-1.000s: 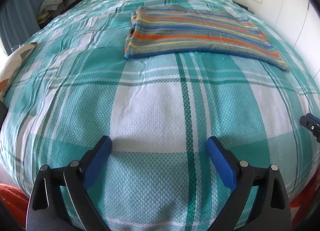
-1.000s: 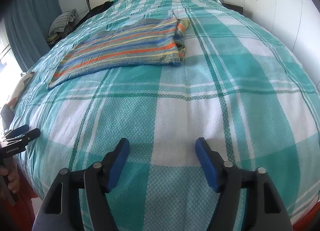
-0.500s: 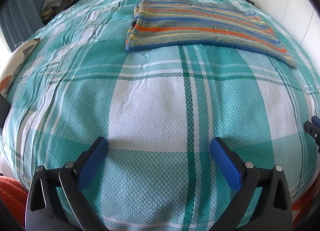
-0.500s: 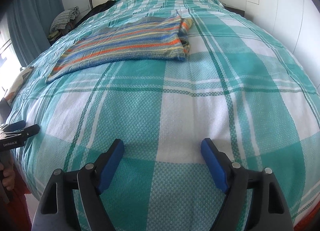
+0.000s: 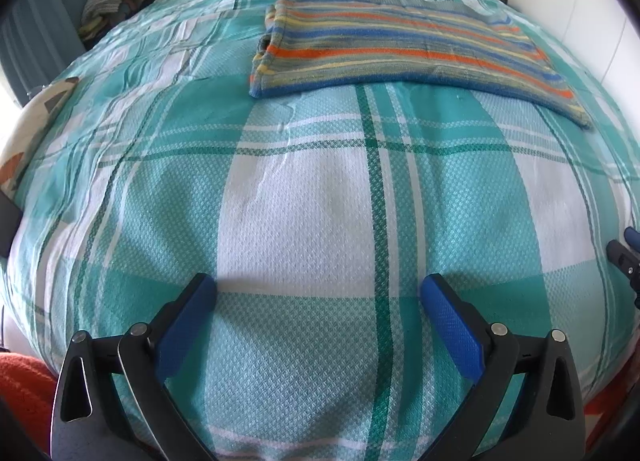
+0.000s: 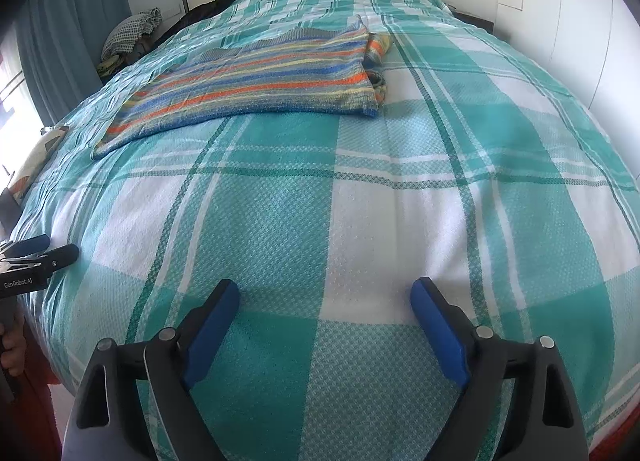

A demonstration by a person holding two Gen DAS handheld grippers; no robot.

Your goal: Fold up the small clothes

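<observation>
A striped garment (image 5: 400, 49) in orange, blue, yellow and grey lies folded flat on the far half of the bed, on a teal-and-white checked bedspread (image 5: 320, 221), well apart from both tools. The left gripper (image 5: 318, 293) stands wide apart with nothing between its blue pads. The right gripper (image 6: 324, 295) has just been opening and is also empty. Since a second ago, the garment sits higher in the left view. A pile of clothes (image 6: 132, 31) lies beside the blue curtain (image 6: 60, 21) at far left.
</observation>
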